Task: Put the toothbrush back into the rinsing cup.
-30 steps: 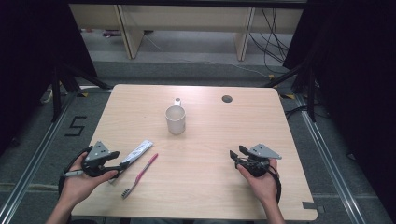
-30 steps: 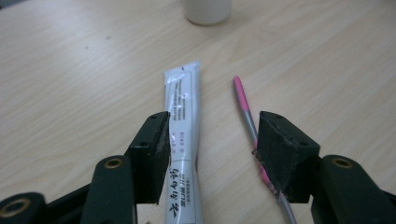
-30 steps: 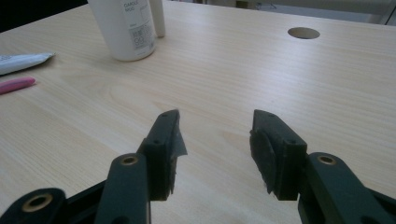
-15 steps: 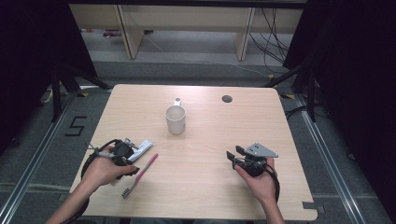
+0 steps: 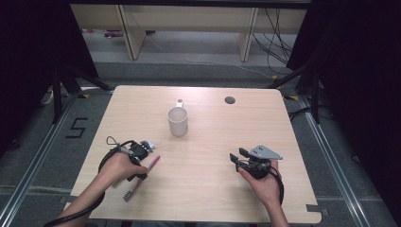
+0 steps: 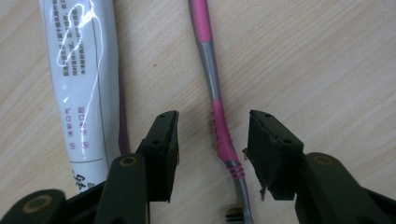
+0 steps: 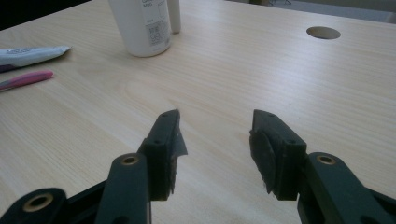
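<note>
One pale wood-grain table (image 5: 208,189), perhaps laminate, dark surroundings.

toothbrush (image 6: 219,123): pink handle with a grey middle band, ribbed pink grip, grey neck below it
toothpaste tube (image 6: 77,79): white, fine dark print, small pink marks near its lower end
mug (image 5: 178,121): plain white, a small dark code square on its side in the right gripper view
table (image 5: 213,189): pale wood grain, one dark round hole near the far edge
left gripper (image 6: 212,151): black jaws, brass-coloured pivot rings
right gripper (image 7: 215,151): black jaws, brass-coloured rings, grey plate on top
</note>
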`<state>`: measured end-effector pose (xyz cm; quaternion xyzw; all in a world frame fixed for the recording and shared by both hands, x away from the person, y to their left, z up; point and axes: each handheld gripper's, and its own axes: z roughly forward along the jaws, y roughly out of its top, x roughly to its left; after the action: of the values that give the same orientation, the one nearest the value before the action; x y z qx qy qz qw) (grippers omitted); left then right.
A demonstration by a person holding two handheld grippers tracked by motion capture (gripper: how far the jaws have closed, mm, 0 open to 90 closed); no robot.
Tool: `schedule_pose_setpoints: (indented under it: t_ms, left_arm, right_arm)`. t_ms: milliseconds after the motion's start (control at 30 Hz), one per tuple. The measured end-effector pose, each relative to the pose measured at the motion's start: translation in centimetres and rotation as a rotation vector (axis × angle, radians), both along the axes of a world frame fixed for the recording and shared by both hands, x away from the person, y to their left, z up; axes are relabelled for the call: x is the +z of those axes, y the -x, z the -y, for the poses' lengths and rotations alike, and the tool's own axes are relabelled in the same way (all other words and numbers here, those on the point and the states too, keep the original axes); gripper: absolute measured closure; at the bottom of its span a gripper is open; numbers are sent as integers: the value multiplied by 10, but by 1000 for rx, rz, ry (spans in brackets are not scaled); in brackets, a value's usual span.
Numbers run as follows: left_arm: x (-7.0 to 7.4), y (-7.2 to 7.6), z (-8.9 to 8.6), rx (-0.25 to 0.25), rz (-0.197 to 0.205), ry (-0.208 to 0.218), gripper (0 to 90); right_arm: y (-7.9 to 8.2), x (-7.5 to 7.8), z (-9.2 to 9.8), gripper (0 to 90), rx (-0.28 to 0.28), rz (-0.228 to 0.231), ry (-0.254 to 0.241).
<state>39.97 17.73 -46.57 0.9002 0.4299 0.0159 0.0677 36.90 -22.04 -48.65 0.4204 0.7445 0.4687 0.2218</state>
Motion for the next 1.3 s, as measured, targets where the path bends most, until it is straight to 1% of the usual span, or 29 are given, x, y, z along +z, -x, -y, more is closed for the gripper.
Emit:
schedule_pose_setpoints:
  t_ms: [33,67,100,167,200,233,267,300,433,533,600,633,667,700,767,800,833,867,900,967,1000,1033,1067,1100,1133,1167,1200,1233,1300]
  left_arm:
    - [-2,-1,1,3,-5,13,541]
    - [-2,-1,1,3,-5,13,543]
    - [-3,-1,2,5,-24,16,551]
    - [-6,-1,2,-5,-24,16,587]
    - [-8,-1,3,5,-31,28,604]
    - [-8,-1,3,2,-42,29,629]
    - [-8,-1,3,2,-42,29,646]
    - [-10,-2,3,0,-55,36,655]
    - [-12,-3,3,-22,-46,32,669]
    - [-13,-3,3,-17,-65,34,679]
    - [-14,-4,3,-25,-72,34,695]
    - [-15,-5,2,-50,-69,34,712]
    - [-16,-4,2,-33,-72,46,716]
    - [-16,-5,1,-39,-75,41,724]
    - [-16,-5,0,-45,-74,40,746]
    - [-15,-6,0,-74,-79,19,755]
    - [-15,-5,0,-60,-86,25,768]
    - [-16,-5,0,-68,-78,24,785]
    - [-15,-6,-1,-98,-77,8,798]
    - [-16,-4,1,-103,-83,11,807]
    - [-14,-6,0,-151,-82,-15,810]
    - [-14,-5,1,-160,-78,-17,812]
    - [-14,-4,1,-178,-71,-20,813]
    - [-14,-3,2,-190,-71,-21,814]
    - [-14,-3,2,-190,-71,-21,815]
    - [-13,-4,1,-246,-62,-32,815]
    - [-12,-3,2,-279,-62,-28,816]
    - [-12,-1,2,-289,-53,-18,816]
    - [-7,0,2,-312,-46,-11,816]
  right_arm:
    - [0,0,0,531,2,-4,-3]
    - [0,0,0,531,2,-4,-3]
    - [0,0,-1,530,3,-7,-6]
    - [1,0,-2,531,2,-14,-17]
    - [0,0,0,531,3,-3,-1]
    - [1,0,-2,530,-4,-22,-22]
    - [1,0,-2,530,-4,-22,-22]
    - [0,1,0,531,6,0,9]
    - [0,1,0,530,7,4,9]
    - [0,1,-1,530,12,-22,-8]
    - [0,1,-1,530,14,-23,-10]
    - [0,1,0,530,14,-25,-8]
    - [0,1,-1,530,13,-27,-10]
    - [0,1,0,530,7,-17,0]
    - [1,1,0,530,9,-32,-7]
    - [1,2,0,530,10,-29,-5]
    - [0,2,0,530,15,-24,-1]
    - [0,2,0,530,17,-22,2]
    - [0,2,1,530,12,-13,12]
    - [1,2,0,530,15,-26,3]
    - [-1,2,1,530,20,1,24]
    - [1,1,-1,530,15,-29,2]
    - [2,1,-2,530,8,-41,0]
    - [0,1,-1,531,34,-22,40]
    - [0,1,-1,531,34,-22,40]
    - [0,1,-1,535,43,-11,65]
    - [0,1,-4,536,76,-29,88]
    - [1,0,-6,536,91,-47,92]
    - [-1,1,-7,538,141,-50,130]
